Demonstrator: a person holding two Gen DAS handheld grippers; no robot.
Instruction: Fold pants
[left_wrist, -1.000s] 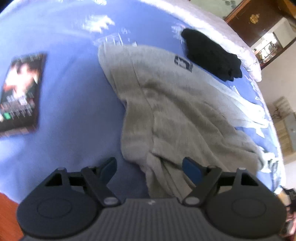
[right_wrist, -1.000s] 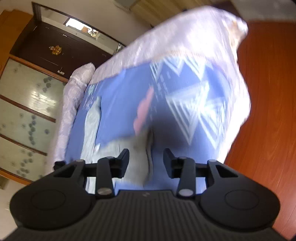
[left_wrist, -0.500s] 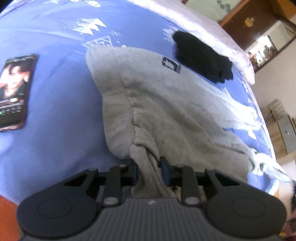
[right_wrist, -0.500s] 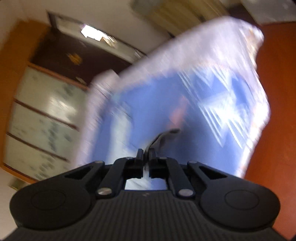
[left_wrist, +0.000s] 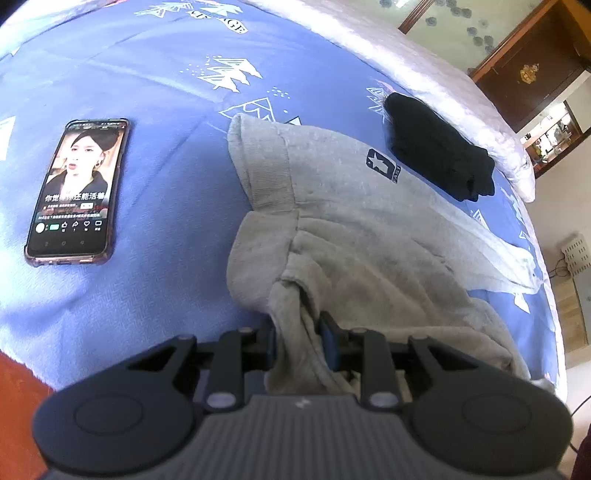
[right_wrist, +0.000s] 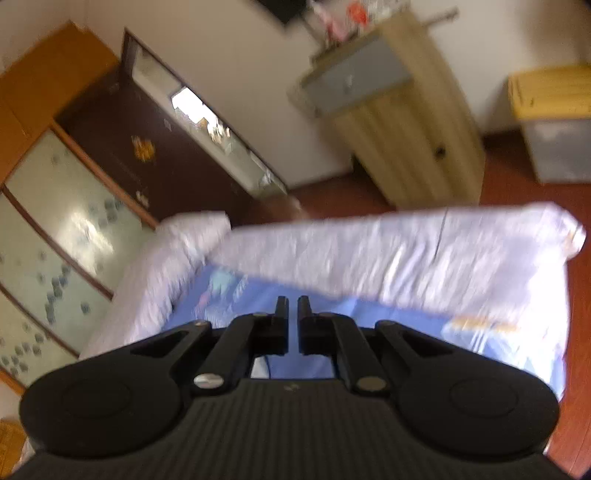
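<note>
Grey sweatpants (left_wrist: 351, 206) with a dark star patch lie crumpled on the blue bedspread (left_wrist: 166, 92) in the left wrist view. My left gripper (left_wrist: 297, 332) is shut on a bunched fold of the pants at their near edge, and the cloth fills the gap between its blue pads. In the blurred right wrist view my right gripper (right_wrist: 293, 306) is held above the bed, pointing across it toward the far wall. Its fingers stand almost together, with only a thin slit and no cloth visible between them. The pants do not show in that view.
A phone (left_wrist: 75, 192) with a lit screen lies on the bedspread left of the pants. A folded black garment (left_wrist: 439, 147) sits beyond them near the white quilt (right_wrist: 388, 254). A wooden cabinet (right_wrist: 402, 122), a dark wardrobe (right_wrist: 155, 155) and a yellow-lidded box (right_wrist: 554, 122) stand around the bed.
My left gripper closed from wide open onto the pants' near fold and raised it a little. My right gripper closed and swung up, its view turning from the bedspread to the room.
</note>
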